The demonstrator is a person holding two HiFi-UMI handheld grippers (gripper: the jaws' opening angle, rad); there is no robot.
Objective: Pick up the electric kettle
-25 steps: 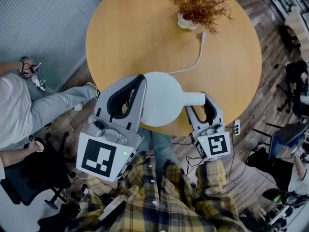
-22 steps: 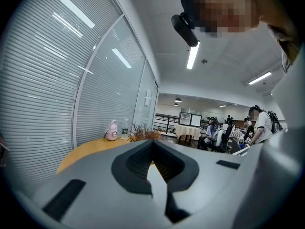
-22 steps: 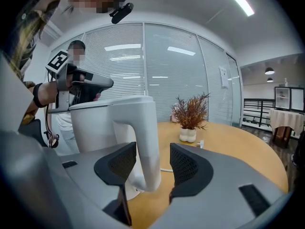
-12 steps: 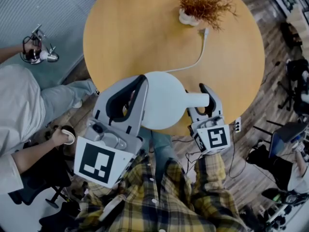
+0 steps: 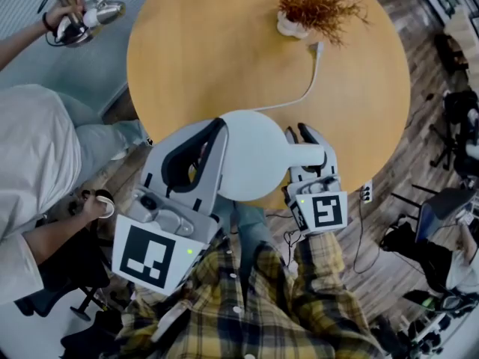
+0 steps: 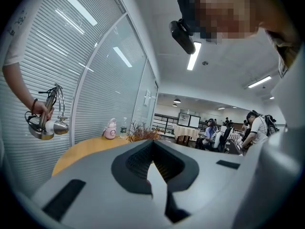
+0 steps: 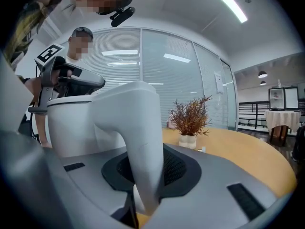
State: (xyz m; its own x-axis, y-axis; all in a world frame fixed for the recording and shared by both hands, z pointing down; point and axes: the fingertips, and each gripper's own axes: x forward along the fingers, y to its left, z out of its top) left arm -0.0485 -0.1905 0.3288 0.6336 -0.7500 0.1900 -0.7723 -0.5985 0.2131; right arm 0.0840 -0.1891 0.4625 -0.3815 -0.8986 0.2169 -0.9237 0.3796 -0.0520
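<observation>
The white electric kettle (image 5: pixel 251 155) stands at the near edge of the round wooden table (image 5: pixel 224 43), its handle (image 5: pixel 308 155) pointing right. My right gripper (image 5: pixel 299 134) has its jaws on either side of that handle and they are closing on it. In the right gripper view the handle (image 7: pixel 143 142) fills the gap of the right gripper (image 7: pixel 152 162), with the kettle body (image 7: pixel 76 123) to the left. My left gripper (image 5: pixel 212 134) sits against the kettle's left side. In the left gripper view the left gripper (image 6: pixel 153 149) has its jaws together with nothing in them.
A white cable (image 5: pixel 307 88) runs from the kettle to a potted dry plant (image 5: pixel 310 6) at the table's far side. A person at the left holds up a metal tool (image 5: pixel 78 17). A small pink pot (image 6: pixel 110 129) stands on the far rim. A power strip (image 5: pixel 367 194) lies on the floor.
My right gripper slid forward along the kettle's handle and its jaws narrowed from wide open onto it. The person at the left raised the metal tool. The left gripper stayed put.
</observation>
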